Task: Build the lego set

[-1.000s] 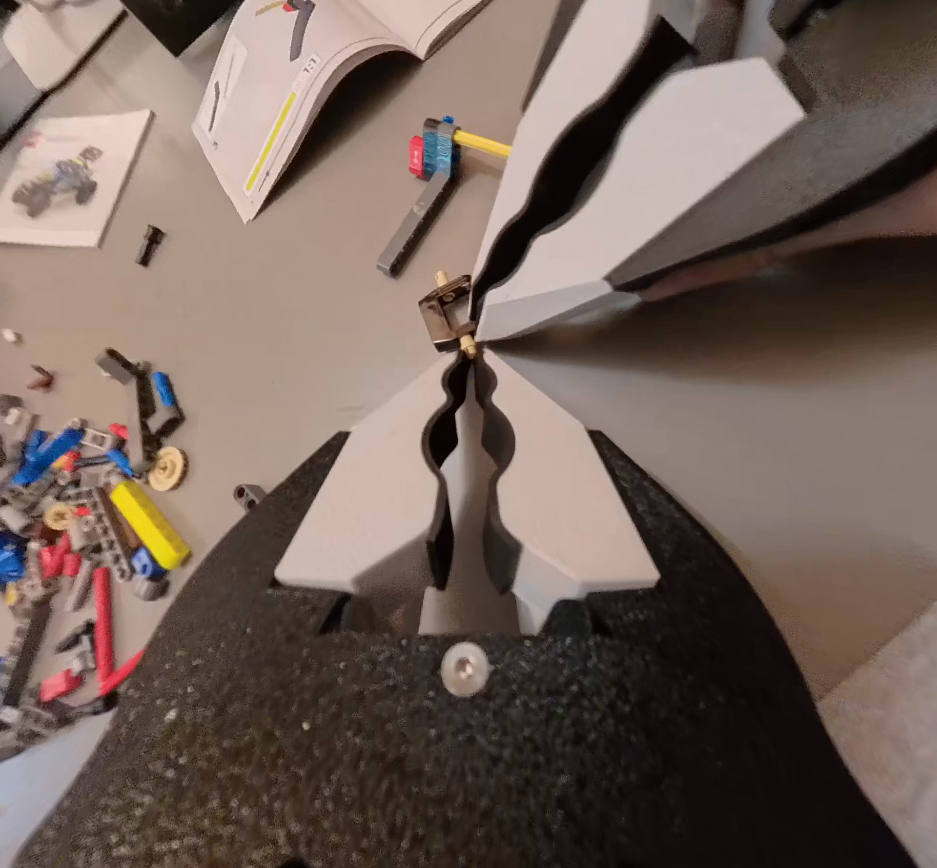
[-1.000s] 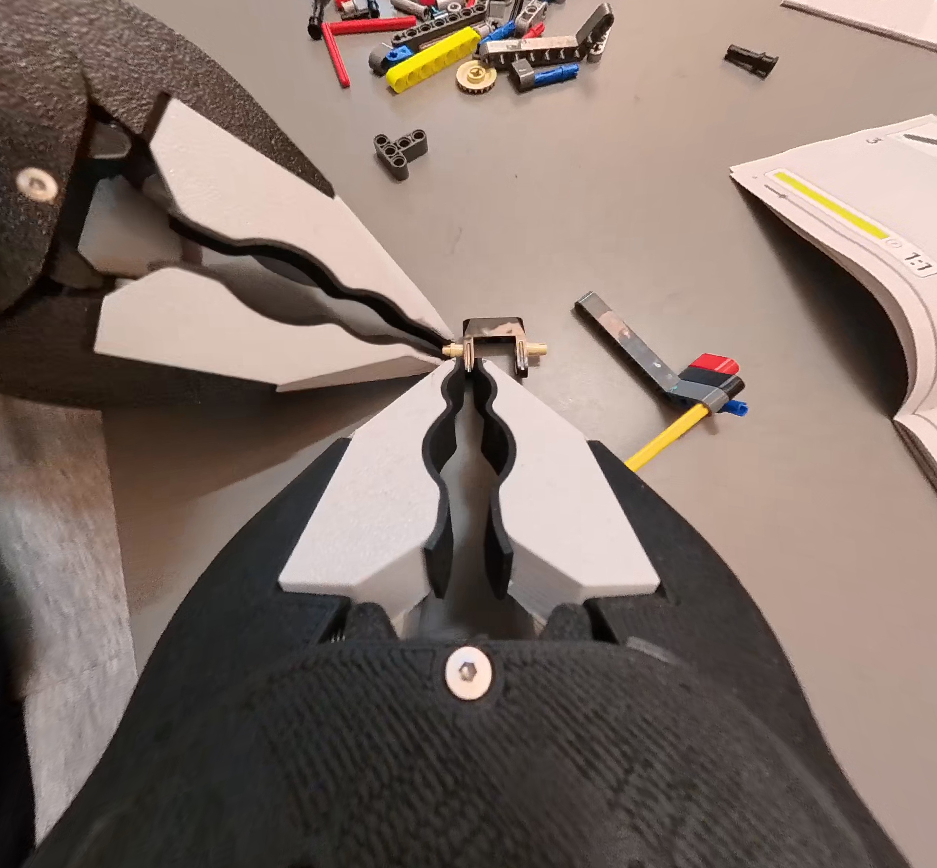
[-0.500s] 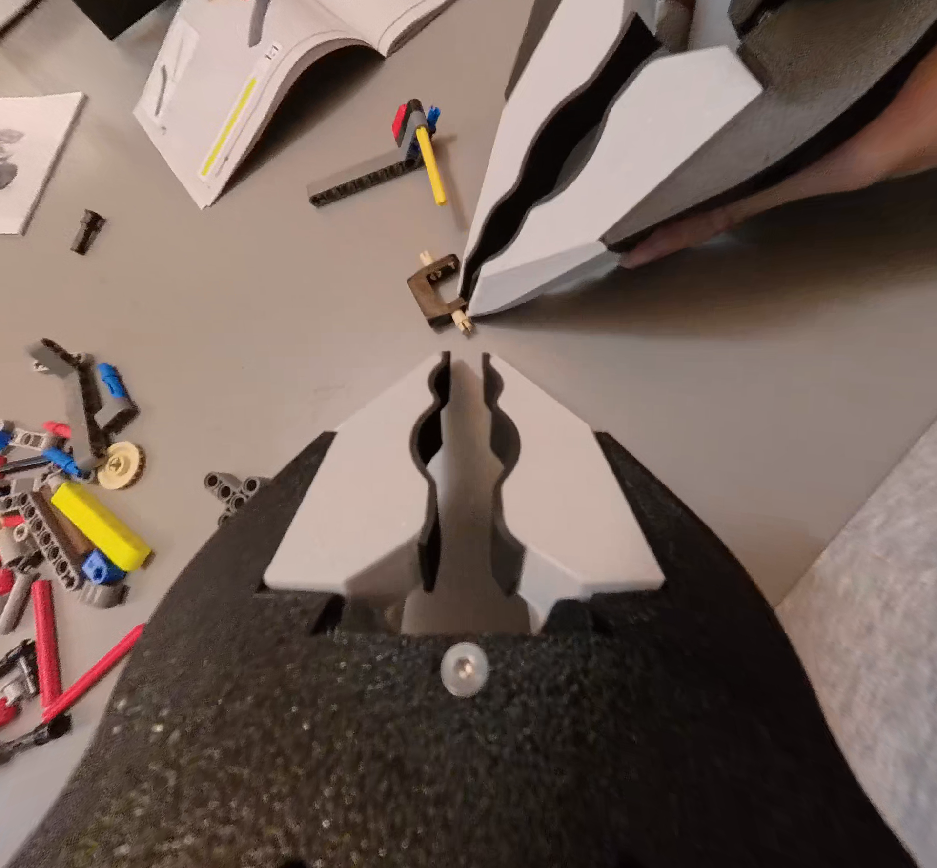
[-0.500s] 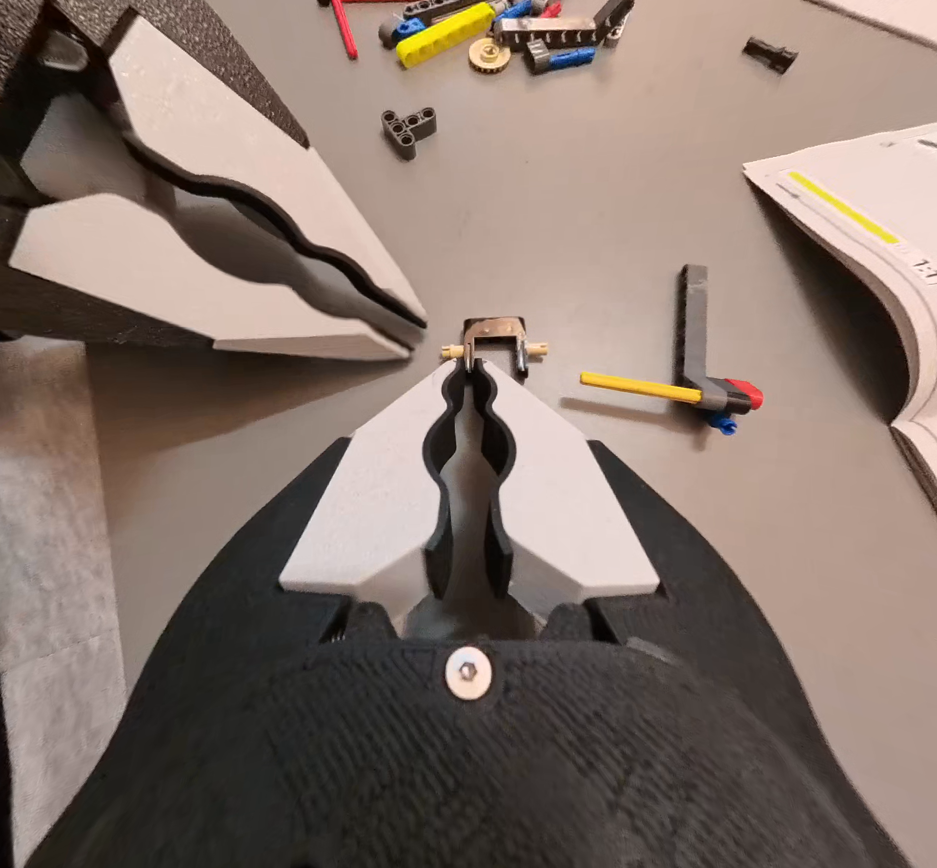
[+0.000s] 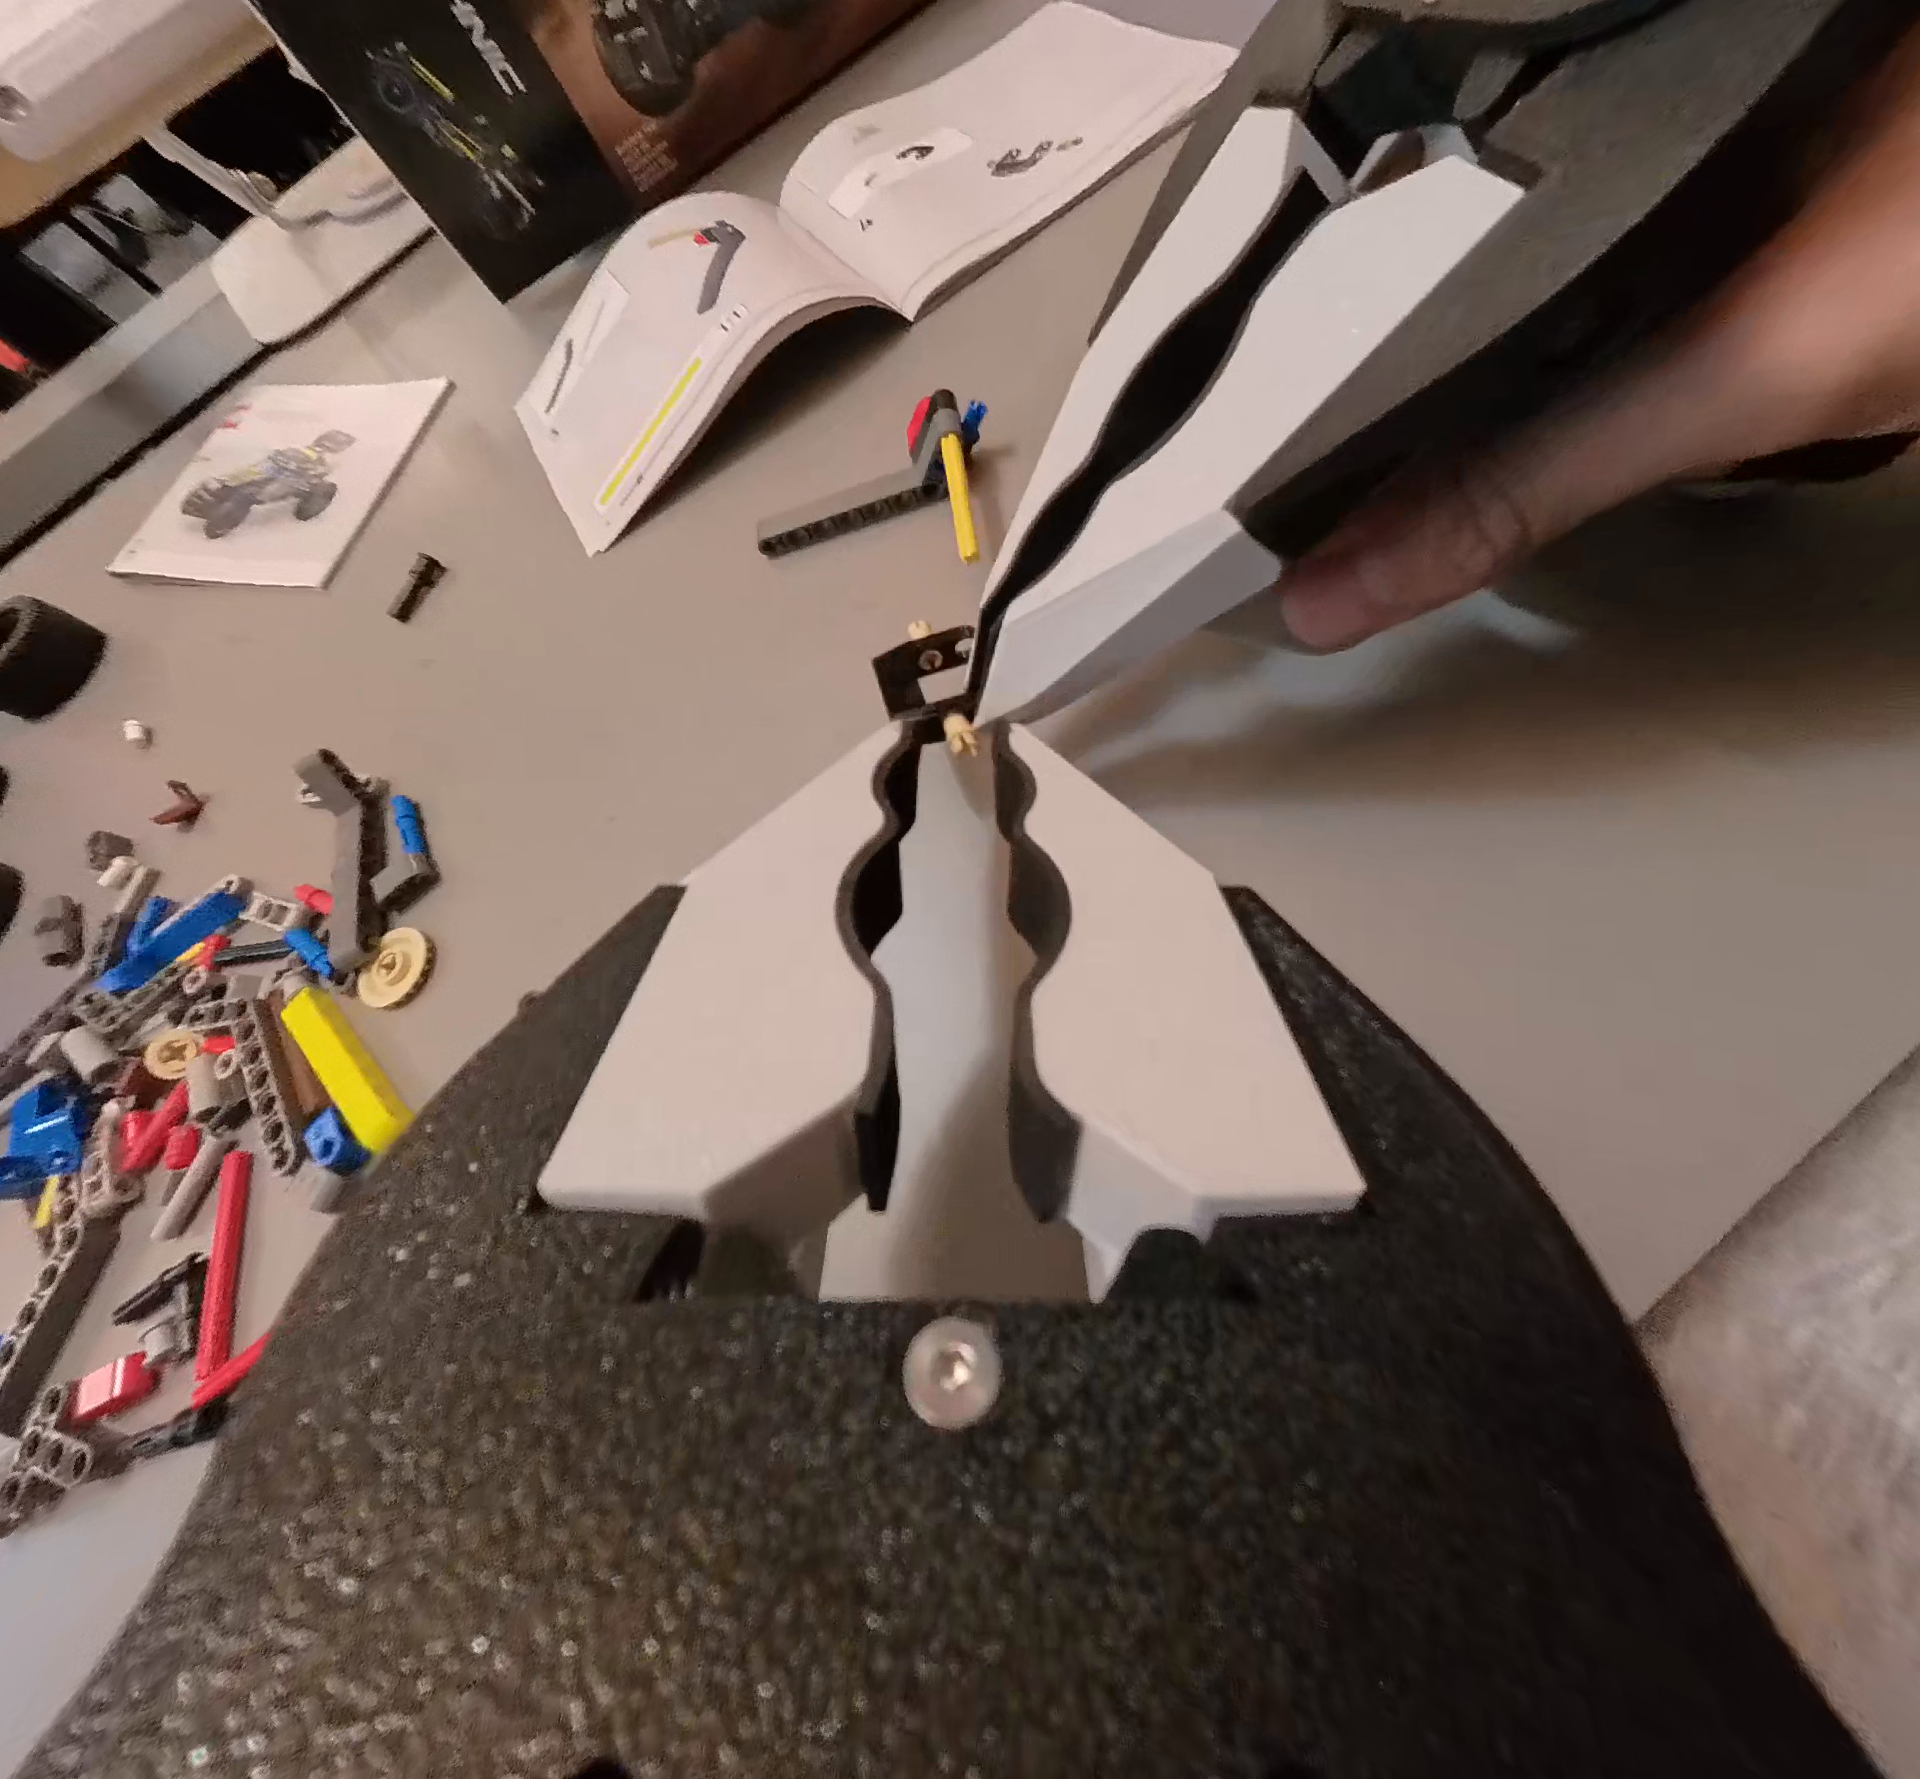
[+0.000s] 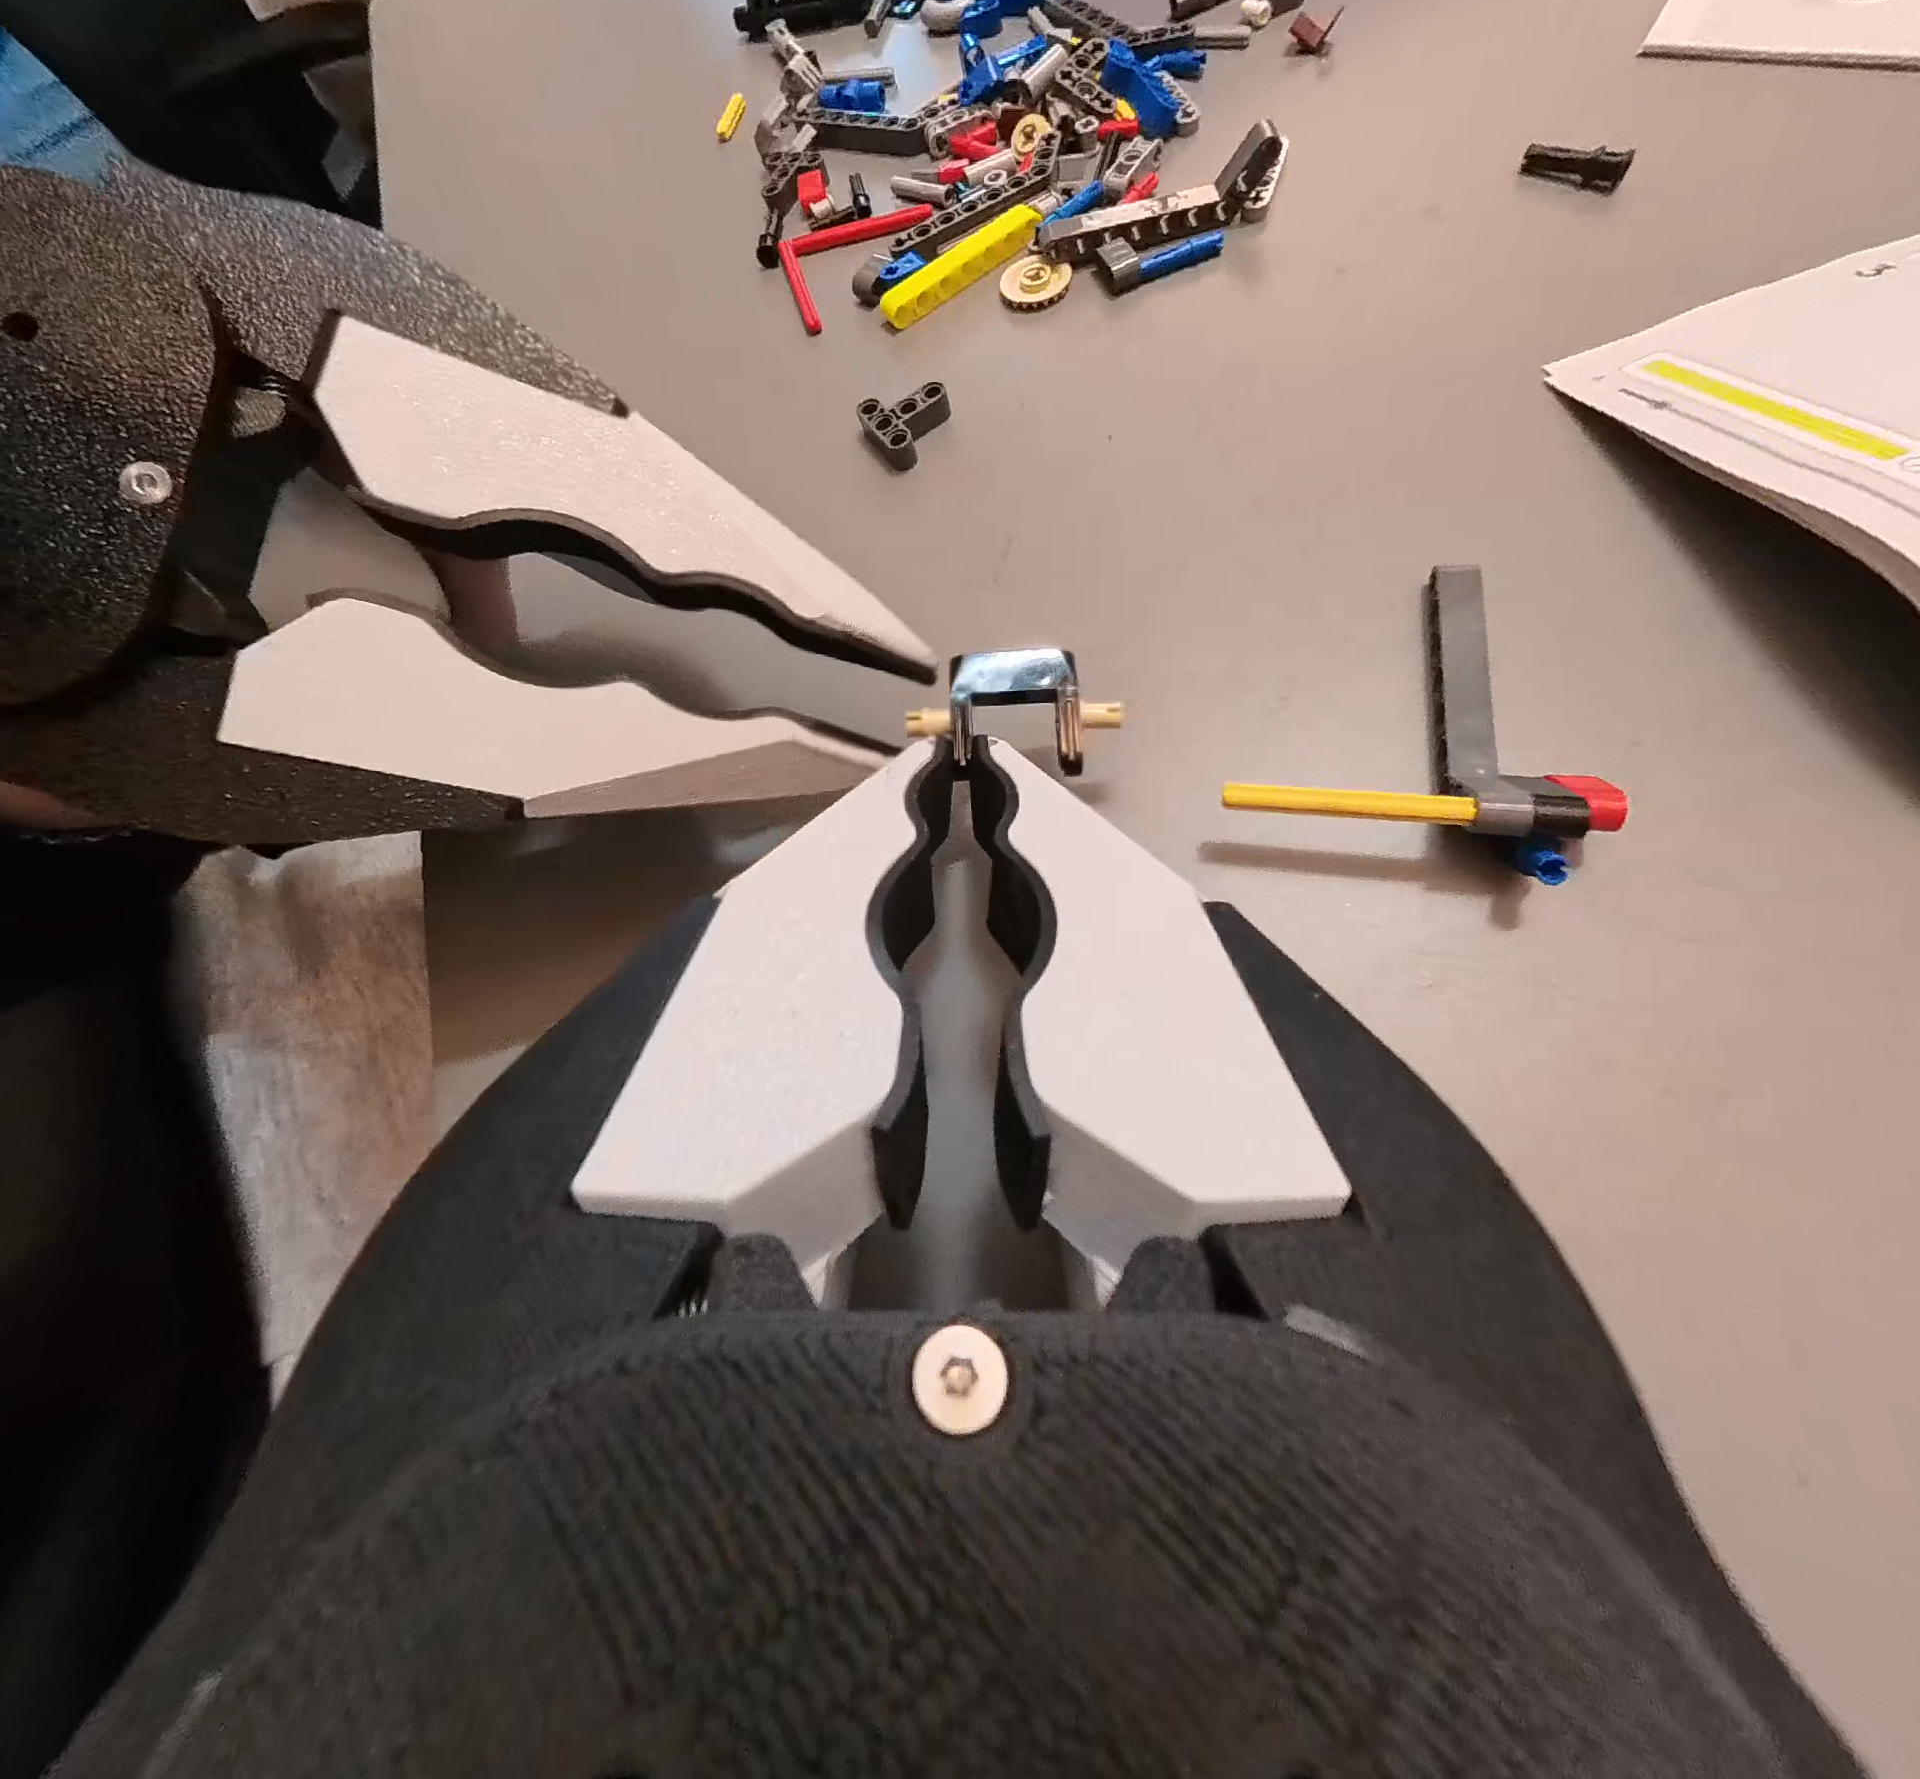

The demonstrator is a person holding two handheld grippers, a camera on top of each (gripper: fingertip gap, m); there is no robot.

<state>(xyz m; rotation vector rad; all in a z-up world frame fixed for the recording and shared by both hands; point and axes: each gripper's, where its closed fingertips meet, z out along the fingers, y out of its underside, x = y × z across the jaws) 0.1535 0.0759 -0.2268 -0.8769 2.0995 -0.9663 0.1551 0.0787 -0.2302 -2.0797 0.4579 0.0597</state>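
My right gripper (image 6: 966, 761) is shut on one arm of a small black U-shaped bracket (image 6: 1013, 680) with tan pins (image 6: 1101, 716) sticking out of both sides. It holds the bracket above the grey table (image 6: 1195, 503). My left gripper (image 5: 949, 742) is open, and the near tan pin (image 5: 961, 735) lies between its fingertips. In the right wrist view the left gripper (image 6: 914, 706) comes in from the left with its tips on either side of that pin. In the left wrist view the right gripper (image 5: 982, 680) reaches down from the upper right onto the bracket (image 5: 914, 664).
A grey beam with a yellow axle and red and blue parts (image 6: 1465, 690) lies to the right. A pile of loose pieces (image 6: 997, 160) and a T-shaped piece (image 6: 902, 420) lie ahead. An open booklet (image 5: 831, 275), a leaflet (image 5: 281, 482), the set's box (image 5: 571, 15) and a tyre (image 5: 42, 654) stand farther off. My two grippers' fingertips are within a few centimetres of each other.
The left gripper let go of the tan pin, drew back, then came close again, open around the pin. The right gripper kept its hold on the bracket. Both views tilted up.
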